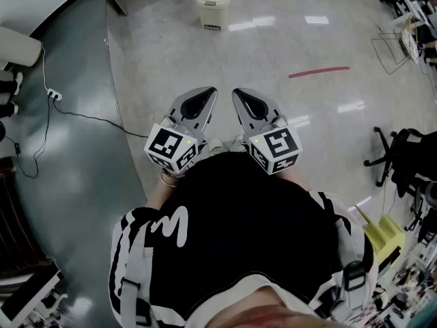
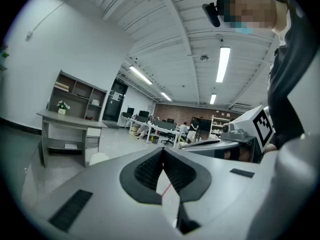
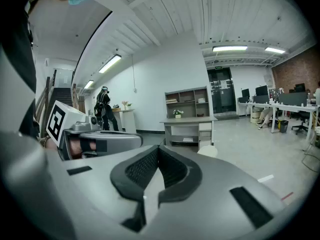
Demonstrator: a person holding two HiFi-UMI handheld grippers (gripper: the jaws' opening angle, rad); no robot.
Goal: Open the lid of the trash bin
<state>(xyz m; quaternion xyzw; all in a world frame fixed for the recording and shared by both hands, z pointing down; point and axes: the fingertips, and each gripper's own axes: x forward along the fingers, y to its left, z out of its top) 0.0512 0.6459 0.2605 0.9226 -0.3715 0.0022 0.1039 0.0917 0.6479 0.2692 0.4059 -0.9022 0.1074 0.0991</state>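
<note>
The cream trash bin (image 1: pixel 214 2) stands on the floor far ahead, its lid down. It peeks over the jaws as a pale dome in the left gripper view (image 2: pixel 98 158) and in the right gripper view (image 3: pixel 208 150). I hold both grippers close to my body, side by side and well short of the bin. My left gripper (image 1: pixel 207 92) is shut with nothing in it, its ribbed pads (image 2: pixel 150 168) meeting at the tip. My right gripper (image 1: pixel 237 93) is also shut and empty, with its pads (image 3: pixel 170 166) together.
A grey desk with shelves (image 3: pixel 187 119) stands behind the bin. A black cable and power strip (image 1: pixel 53 96) lie on the dark floor at left. A red tape line (image 1: pixel 319 71) marks the floor. An office chair (image 1: pixel 396 157) and a yellow object (image 1: pixel 384 236) are at right.
</note>
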